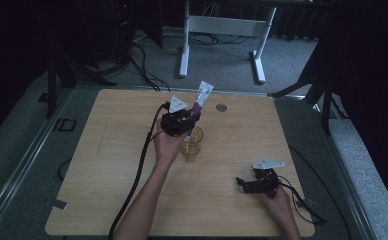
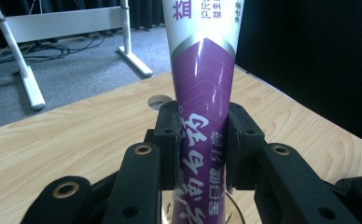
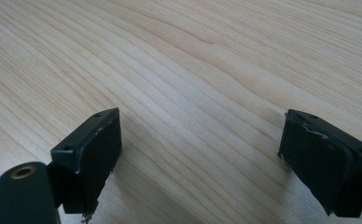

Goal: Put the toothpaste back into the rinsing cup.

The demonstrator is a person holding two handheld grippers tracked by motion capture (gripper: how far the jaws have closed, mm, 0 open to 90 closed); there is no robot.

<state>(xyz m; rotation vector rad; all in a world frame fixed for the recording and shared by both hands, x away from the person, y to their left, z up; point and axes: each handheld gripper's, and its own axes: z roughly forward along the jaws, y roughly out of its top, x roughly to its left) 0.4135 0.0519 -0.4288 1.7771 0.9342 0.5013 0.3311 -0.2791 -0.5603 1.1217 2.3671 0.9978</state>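
A purple and white toothpaste tube (image 1: 200,101) stands nearly upright over a clear glass cup (image 1: 192,145) near the table's middle. My left gripper (image 1: 184,120) is shut on the tube. In the left gripper view both pads press the tube (image 2: 202,93) from either side, and the cup's rim (image 2: 235,212) curves just below. My right gripper (image 1: 241,183) rests low at the table's front right, jaws pointing left. In the right gripper view its pads (image 3: 100,149) stand wide apart over bare wood with nothing between them.
The wooden table (image 1: 107,165) has a round cable grommet (image 1: 221,107) near its far edge. A white desk frame (image 1: 222,30) stands on the grey floor beyond. Black cables trail from both grippers toward the front.
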